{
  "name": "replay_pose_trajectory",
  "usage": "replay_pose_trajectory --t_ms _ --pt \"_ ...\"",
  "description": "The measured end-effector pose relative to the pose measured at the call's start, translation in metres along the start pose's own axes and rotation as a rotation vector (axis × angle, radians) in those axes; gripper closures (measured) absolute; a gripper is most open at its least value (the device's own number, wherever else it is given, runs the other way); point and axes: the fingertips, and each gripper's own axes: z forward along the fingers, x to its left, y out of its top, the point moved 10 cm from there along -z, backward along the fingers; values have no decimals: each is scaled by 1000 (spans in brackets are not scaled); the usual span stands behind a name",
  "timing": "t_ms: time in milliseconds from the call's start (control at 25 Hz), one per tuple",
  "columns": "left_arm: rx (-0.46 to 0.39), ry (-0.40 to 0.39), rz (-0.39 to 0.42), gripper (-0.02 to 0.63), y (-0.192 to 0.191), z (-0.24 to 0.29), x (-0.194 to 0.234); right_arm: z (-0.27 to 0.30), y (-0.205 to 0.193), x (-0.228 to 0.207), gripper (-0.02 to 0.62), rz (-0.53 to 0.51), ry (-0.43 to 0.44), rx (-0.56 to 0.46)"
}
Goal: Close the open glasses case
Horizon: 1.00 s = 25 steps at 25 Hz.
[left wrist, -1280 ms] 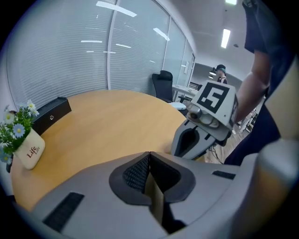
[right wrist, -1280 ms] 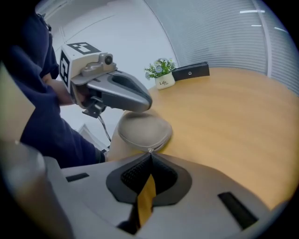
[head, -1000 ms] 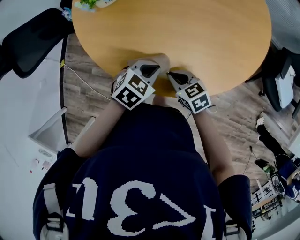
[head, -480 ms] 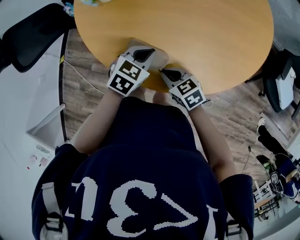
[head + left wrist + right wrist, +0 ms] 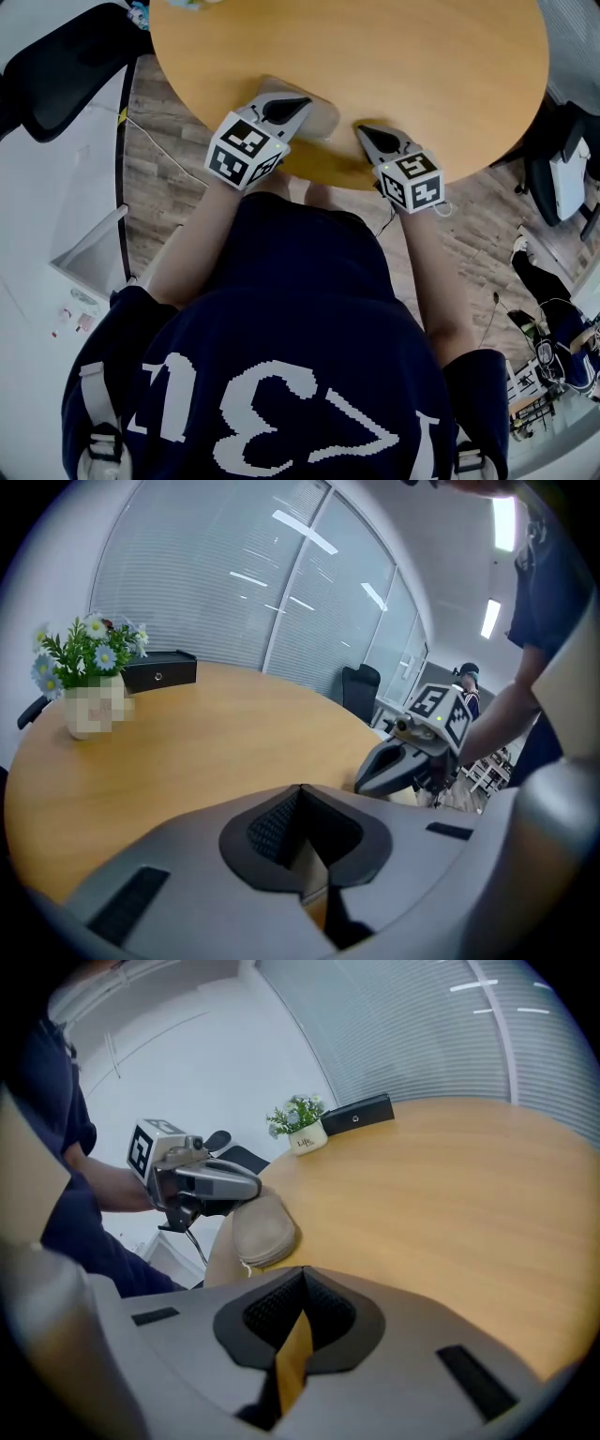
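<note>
A beige glasses case (image 5: 263, 1230) lies near the round wooden table's (image 5: 422, 66) near edge, its lid down as far as I can see. In the head view the case (image 5: 323, 117) shows partly under my left gripper (image 5: 302, 101), which is shut with its tip resting on top of the case. From the right gripper view, the left gripper (image 5: 255, 1189) sits over the case. My right gripper (image 5: 362, 132) is shut and empty, over bare table to the right of the case, apart from it. In the left gripper view the case is hidden below the jaws.
A small pot of flowers (image 5: 89, 691) and a black box (image 5: 157, 672) stand at the far side of the table. A black office chair (image 5: 66, 66) stands left of the table and another chair (image 5: 562, 169) to the right.
My right gripper has moved right, away from the case and the left gripper. The left gripper shifted a little up the table early on, then stayed on the case.
</note>
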Motion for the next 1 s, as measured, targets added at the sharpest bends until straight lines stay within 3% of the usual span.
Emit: replay_pose_trajectory --t_ms 80,240,280,360,520,640,800,1000 --pt "1 -3 -6 591 0 -1 0 -7 6 -9 572 -55 49 41" --pt "-2 -2 -7 591 1 0 1 13 11 19 569 -146 171 126" --pt "-2 -3 -8 591 1 0 1 21 11 27 554 -138 187 141" --pt "1 -8 -14 591 1 1 1 35 11 35 446 -93 212 175" --pt "1 -8 -16 591 0 -1 1 45 13 41 505 -58 190 207" --pt "-1 -5 -12 591 0 -1 0 41 13 45 569 -105 191 212" --pt "-1 -2 -9 591 1 0 1 36 13 48 572 -142 163 168" --pt "-7 -1 -4 591 1 1 0 26 4 38 574 -8 151 79"
